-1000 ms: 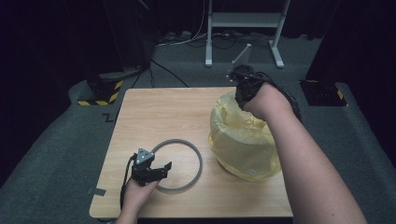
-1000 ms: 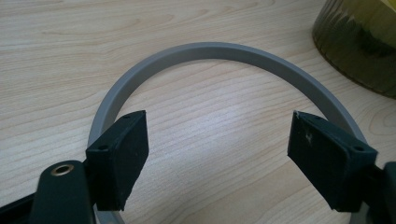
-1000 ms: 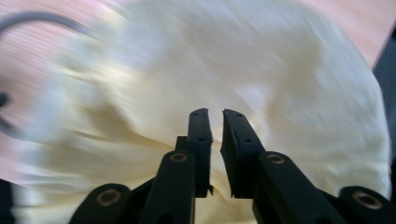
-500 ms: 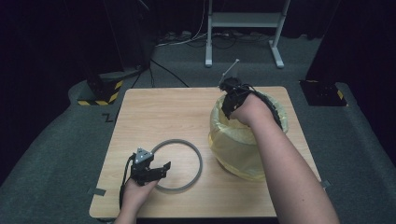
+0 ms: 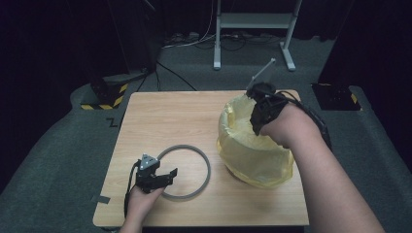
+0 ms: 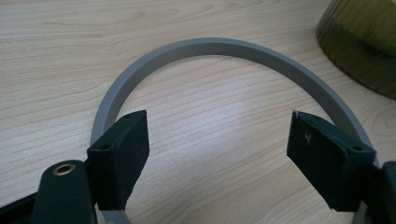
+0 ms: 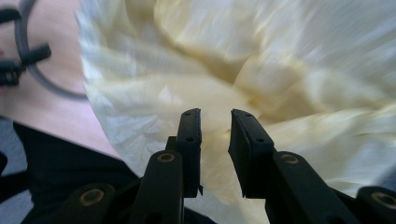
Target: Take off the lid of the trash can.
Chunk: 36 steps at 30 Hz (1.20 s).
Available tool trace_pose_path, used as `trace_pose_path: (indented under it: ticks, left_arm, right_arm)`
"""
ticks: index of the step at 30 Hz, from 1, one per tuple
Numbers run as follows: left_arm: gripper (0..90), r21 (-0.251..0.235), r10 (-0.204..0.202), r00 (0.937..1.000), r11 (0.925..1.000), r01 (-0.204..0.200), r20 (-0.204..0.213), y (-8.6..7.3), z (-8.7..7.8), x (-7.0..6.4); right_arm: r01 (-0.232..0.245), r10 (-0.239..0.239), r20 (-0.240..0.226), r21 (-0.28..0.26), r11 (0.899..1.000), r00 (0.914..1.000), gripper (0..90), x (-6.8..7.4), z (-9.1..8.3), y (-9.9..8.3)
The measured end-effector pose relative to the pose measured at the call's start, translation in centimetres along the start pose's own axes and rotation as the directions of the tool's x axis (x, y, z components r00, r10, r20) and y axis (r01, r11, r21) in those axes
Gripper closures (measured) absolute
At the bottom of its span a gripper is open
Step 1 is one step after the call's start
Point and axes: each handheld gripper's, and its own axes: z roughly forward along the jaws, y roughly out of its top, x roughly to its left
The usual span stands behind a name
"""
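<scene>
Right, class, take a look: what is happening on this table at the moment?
A person works at a wooden table with a gripper in each hand. The right gripper reaches into the yellow plastic bag lining a bin, jaws a little apart, nothing visibly pinched between them. The left gripper rests with open jaws at a grey ring lying flat beside the bin, not gripping it.

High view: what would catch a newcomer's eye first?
The yellow bag lining a bin at the table's right stands out most, with the right claw over its rim, jaws narrowly apart. Left of it a grey ring lies flat on the wooden table, the left claw open wide over its near edge.
</scene>
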Motion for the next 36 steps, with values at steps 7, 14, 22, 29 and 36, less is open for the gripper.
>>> trace_pose_path:
  ticks: [7, 14, 22, 29, 36]
  left_arm:
    - [21.0, -0.002, -0.01, 0.9999, 1.0, 0.01, -0.005, 0.0, 0.1, 0.2]
    - [21.1, -0.002, -0.02, 0.9998, 0.9998, 0.02, -0.001, -0.1, 0.1, 0.5]
    - [21.7, -0.001, -0.019, 0.9998, 0.9998, 0.019, -0.003, -0.1, 0.2, 0.5]
    - [21.9, 0.002, -0.026, 0.9997, 0.9997, 0.026, 0.002, -0.1, 0.4, 0.7]
    - [21.9, 0.007, -0.024, 0.9997, 0.9997, 0.024, 0.001, -0.1, 0.4, 0.8]
  right_arm:
    - [0.031, -0.034, 0.03, 0.1, 0.994, 0.999, 74.3, 0.0, 6.0, 0.4]
    - [0.025, -0.026, 0.013, 0.083, 0.996, 0.9996, 62.6, -0.7, 4.4, 1.2]
    - [-0.047, 0.048, 0.145, -0.006, 0.999, 0.9883, 79.0, -3.4, 1.5, 3.2]
    - [-0.126, 0.104, 0.187, 0.109, 0.986, 0.9769, 69.9, -5.9, 7.8, 4.2]
    - [-0.087, 0.078, 0.129, 0.065, 0.994, 0.9886, 65.2, -4.8, 5.9, 4.0]
